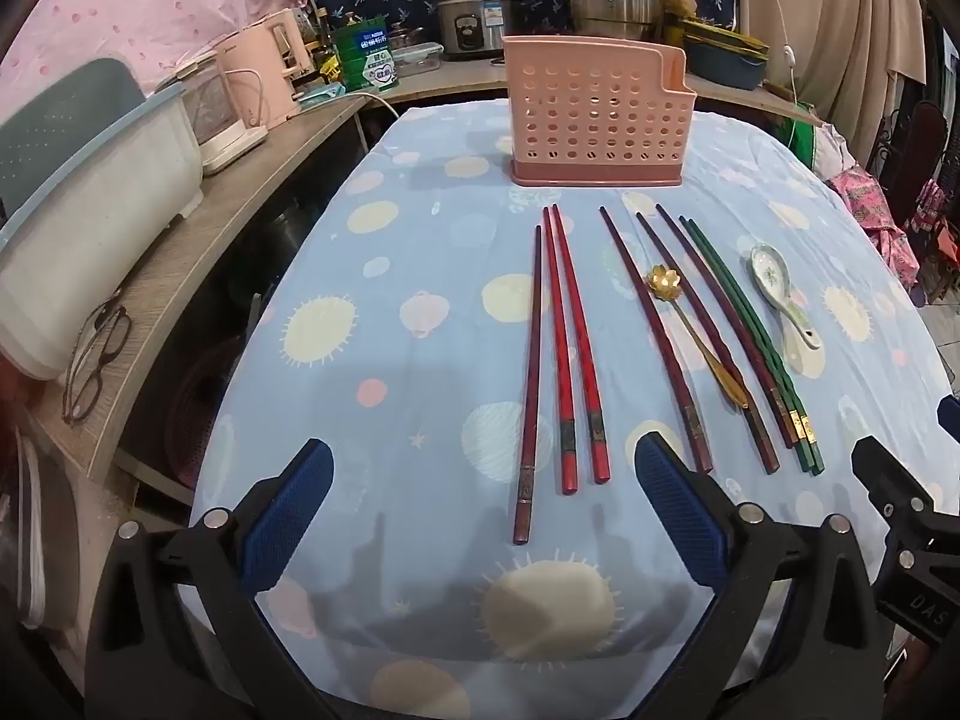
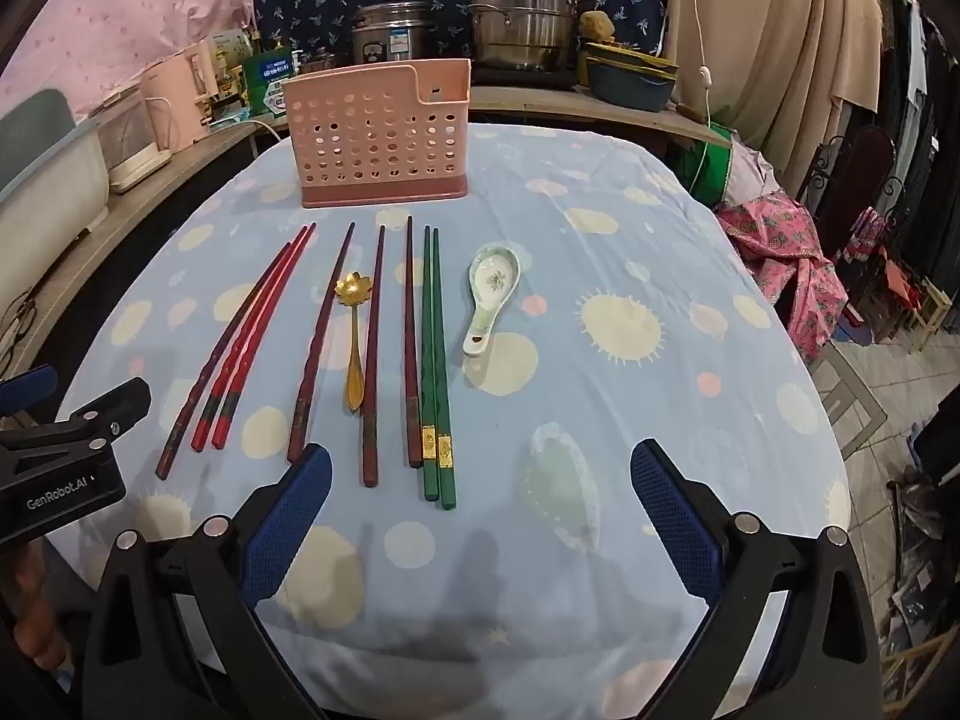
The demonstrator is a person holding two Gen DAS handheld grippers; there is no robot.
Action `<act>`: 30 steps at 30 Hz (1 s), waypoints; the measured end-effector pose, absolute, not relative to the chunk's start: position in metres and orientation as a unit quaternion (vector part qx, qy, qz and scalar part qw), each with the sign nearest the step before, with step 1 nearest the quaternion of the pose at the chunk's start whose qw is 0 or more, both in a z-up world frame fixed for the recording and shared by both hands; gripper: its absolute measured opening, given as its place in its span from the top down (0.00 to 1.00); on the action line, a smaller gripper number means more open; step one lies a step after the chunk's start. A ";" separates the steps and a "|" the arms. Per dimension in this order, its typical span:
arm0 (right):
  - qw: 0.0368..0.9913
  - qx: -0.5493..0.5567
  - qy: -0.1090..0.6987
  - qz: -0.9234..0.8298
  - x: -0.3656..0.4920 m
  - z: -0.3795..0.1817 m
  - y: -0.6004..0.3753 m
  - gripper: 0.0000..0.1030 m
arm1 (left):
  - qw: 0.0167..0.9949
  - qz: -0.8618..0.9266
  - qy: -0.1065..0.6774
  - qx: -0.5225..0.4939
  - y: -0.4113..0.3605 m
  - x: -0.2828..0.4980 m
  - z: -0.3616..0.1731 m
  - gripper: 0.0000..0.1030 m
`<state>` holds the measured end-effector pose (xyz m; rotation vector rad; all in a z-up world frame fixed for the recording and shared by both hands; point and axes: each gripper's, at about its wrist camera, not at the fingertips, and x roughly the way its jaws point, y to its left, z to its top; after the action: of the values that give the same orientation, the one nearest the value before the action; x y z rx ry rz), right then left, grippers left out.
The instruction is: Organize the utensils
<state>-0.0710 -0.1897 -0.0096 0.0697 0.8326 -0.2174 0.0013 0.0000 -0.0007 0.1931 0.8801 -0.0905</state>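
A pink perforated utensil holder (image 1: 594,114) (image 2: 378,132) stands at the far side of the table. In front of it lie red chopsticks (image 1: 570,348) (image 2: 252,336), dark maroon chopsticks (image 1: 660,348) (image 2: 372,354), green chopsticks (image 1: 750,348) (image 2: 435,360), a gold flower spoon (image 1: 696,336) (image 2: 354,342) and a white ceramic spoon (image 1: 780,294) (image 2: 489,294). My left gripper (image 1: 483,516) is open and empty, near the handle ends of the red chopsticks. My right gripper (image 2: 480,516) is open and empty, near the green chopsticks' handle ends.
The table has a blue cloth with sun prints (image 1: 372,324) (image 2: 660,324). A wooden shelf on the left holds a white bin (image 1: 90,222), a pink kettle (image 1: 258,84) and glasses (image 1: 96,354). Steel pots (image 2: 522,12) stand behind. Pink fabric (image 2: 780,258) lies right.
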 end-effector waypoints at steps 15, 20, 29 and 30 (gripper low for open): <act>0.908 0.036 0.404 -0.105 -0.070 -0.007 -0.187 0.07 | 0.900 -0.048 0.424 0.088 0.005 0.006 -0.004 0.07; 0.908 0.036 0.404 -0.105 -0.072 -0.010 -0.191 0.07 | 0.901 -0.048 0.422 0.091 0.001 -0.002 -0.004 0.07; 0.909 0.036 0.402 -0.105 -0.073 -0.007 -0.191 0.07 | 0.897 -0.053 0.429 0.089 -0.001 -0.011 0.002 0.07; 0.909 0.036 0.402 -0.105 -0.073 -0.006 -0.189 0.07 | 0.897 -0.053 0.430 0.089 -0.001 -0.011 0.003 0.07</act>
<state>-0.0729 -0.1887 -0.0061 0.0744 0.8295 -0.2170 -0.0106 -0.0008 0.0032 0.1848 0.8911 -0.1099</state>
